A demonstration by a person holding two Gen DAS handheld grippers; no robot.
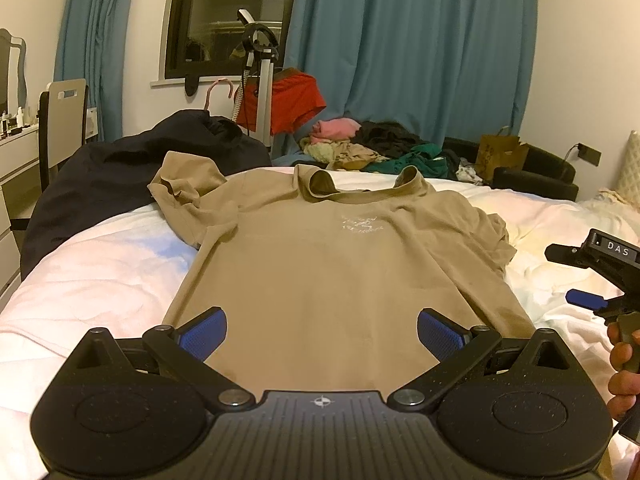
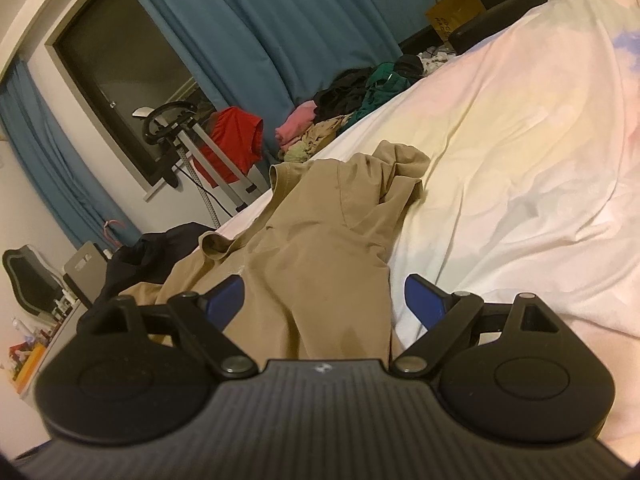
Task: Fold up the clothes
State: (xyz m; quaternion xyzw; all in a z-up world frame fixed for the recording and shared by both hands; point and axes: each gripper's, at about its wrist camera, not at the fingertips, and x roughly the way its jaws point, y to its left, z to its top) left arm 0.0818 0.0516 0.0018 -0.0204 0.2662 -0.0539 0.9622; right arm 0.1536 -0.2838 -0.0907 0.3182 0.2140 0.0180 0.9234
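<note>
A tan T-shirt (image 1: 320, 264) lies spread front-up on the white bed (image 1: 100, 280), collar at the far end, both sleeves crumpled. My left gripper (image 1: 322, 334) hovers open over the shirt's near hem, its blue pads wide apart with nothing between them. In the left wrist view the right gripper (image 1: 592, 300) shows at the right edge, held by a hand (image 1: 622, 364) beside the shirt's right side. From the right wrist view, the right gripper (image 2: 324, 300) stands open over the tan T-shirt (image 2: 320, 248) near its right edge, holding nothing.
A dark garment (image 1: 120, 176) lies heaped on the bed's far left. A pile of mixed clothes (image 1: 376, 148) sits beyond the far edge, with a red garment (image 1: 288, 100) on a stand. Bare white bedding (image 2: 520, 160) spreads to the right. A dresser (image 1: 16, 168) stands left.
</note>
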